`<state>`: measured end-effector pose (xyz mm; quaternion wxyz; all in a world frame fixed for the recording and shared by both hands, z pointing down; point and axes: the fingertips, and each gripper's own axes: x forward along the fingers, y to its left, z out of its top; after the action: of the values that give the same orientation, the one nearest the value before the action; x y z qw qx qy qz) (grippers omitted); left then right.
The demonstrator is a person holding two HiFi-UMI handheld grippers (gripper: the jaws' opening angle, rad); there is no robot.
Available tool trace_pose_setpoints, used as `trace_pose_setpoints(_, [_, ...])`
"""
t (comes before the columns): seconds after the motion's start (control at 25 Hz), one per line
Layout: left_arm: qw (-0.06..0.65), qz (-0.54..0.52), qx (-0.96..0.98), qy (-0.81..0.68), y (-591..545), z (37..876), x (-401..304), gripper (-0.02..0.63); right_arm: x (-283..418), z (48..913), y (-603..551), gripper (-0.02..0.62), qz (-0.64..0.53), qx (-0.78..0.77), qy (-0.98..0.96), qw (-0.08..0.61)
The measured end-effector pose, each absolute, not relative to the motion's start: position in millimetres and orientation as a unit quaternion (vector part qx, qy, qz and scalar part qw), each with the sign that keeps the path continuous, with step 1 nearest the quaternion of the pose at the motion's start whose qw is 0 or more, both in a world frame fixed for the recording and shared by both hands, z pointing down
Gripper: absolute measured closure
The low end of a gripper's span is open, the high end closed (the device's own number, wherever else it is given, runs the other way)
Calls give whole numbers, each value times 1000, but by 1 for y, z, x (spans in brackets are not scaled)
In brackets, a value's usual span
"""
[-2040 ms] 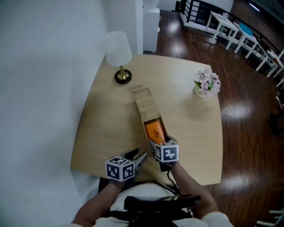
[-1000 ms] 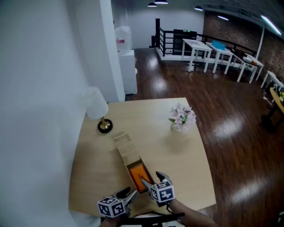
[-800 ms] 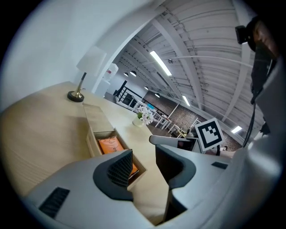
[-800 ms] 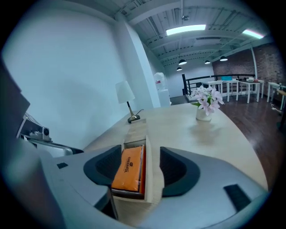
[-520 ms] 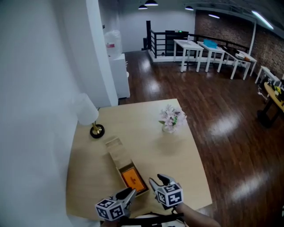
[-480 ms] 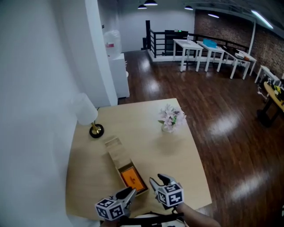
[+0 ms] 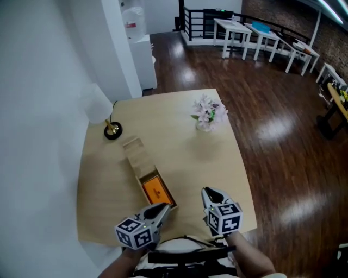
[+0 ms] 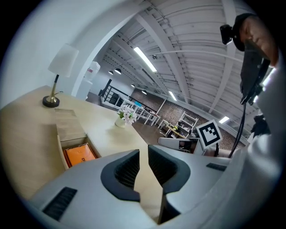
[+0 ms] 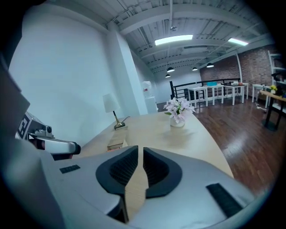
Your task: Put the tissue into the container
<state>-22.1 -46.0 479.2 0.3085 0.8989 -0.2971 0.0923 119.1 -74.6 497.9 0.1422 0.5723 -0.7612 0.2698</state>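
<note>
pale wood table (image 7: pixel 185 146) against a white wall. lamp (image 7: pixel 100 106) on the left, then the long wooden container (image 7: pixel 136 152) with the orange tissue pack (image 7: pixel 155 190) lying inside. left gripper (image 7: pixel 163 209) and right gripper (image 7: pixel 209 191) hover at the near edge, both empty, jaws closing to a slit. flowers (image 7: pixel 208 112) at the back right.

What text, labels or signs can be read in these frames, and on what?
No text reads clearly.
Orange tissue pack in the wooden container: dark print, too blurred.
Green sign on far wall: too small.
Marker cubes: square patterns only, no letters.
</note>
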Motion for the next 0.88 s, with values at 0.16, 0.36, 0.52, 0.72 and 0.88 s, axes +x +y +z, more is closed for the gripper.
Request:
trace_pose_setpoints(0.16, [309, 96, 900, -291, -47, 480, -14, 555, 140, 496, -72, 595, 271, 591, -747, 139])
trace_pose_setpoints(0.36, [305, 97, 903, -286, -46, 477, -5, 581, 155, 491, -69, 595, 269, 602, -740, 136])
trace_pose_setpoints(0.52, [305, 100, 905, -281, -44, 477, 0, 581, 160, 491, -66, 595, 269, 602, -739, 138])
trace_pose_setpoints(0.72, [301, 109, 906, -279, -40, 479, 2, 582, 164, 493, -63, 595, 272, 599, -739, 142])
trace_pose_setpoints(0.88, [293, 122, 907, -276, -34, 480, 3, 582, 159, 492, -61, 595, 267, 590, -747, 151])
